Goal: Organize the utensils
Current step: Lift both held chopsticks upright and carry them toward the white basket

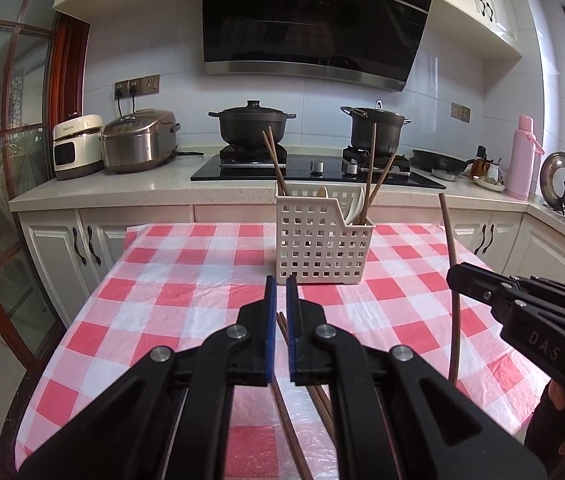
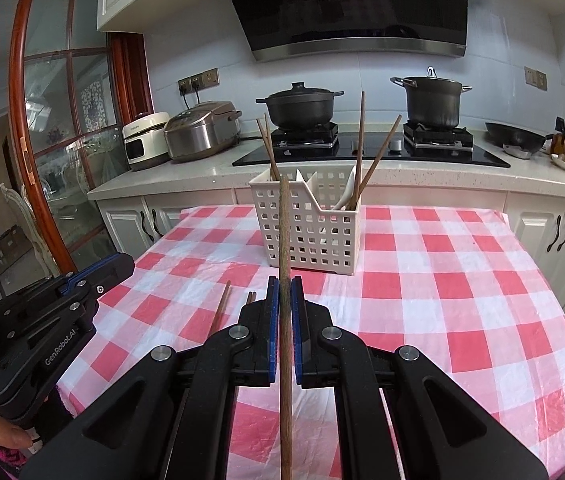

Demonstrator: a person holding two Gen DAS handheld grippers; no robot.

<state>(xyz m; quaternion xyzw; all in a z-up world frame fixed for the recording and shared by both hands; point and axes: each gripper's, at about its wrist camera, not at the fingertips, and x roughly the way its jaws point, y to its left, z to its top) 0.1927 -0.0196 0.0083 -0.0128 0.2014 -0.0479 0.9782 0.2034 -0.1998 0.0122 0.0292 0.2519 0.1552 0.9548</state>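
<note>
A white perforated basket [image 1: 318, 240] [image 2: 310, 232] stands on the checked table, with several brown chopsticks [image 2: 358, 148] and white spoons [image 2: 346, 200] upright in it. My right gripper [image 2: 285, 280] [image 1: 456, 276] is shut on one brown chopstick [image 2: 284, 224] [image 1: 451, 248], held nearly upright above the cloth in front of the basket. My left gripper [image 1: 281, 284] [image 2: 124, 265] hovers to its left with its jaws shut and nothing between the pads. More loose chopsticks [image 1: 282, 328] [image 2: 222, 304] lie on the cloth beneath the left gripper.
The red-and-white checked tablecloth [image 1: 186, 292] ends at the table's edges left and right. Behind it runs a counter [image 1: 122, 188] with two rice cookers [image 1: 138, 144], a hob with two black pots [image 1: 250, 124], a pan and a pink flask [image 1: 522, 156].
</note>
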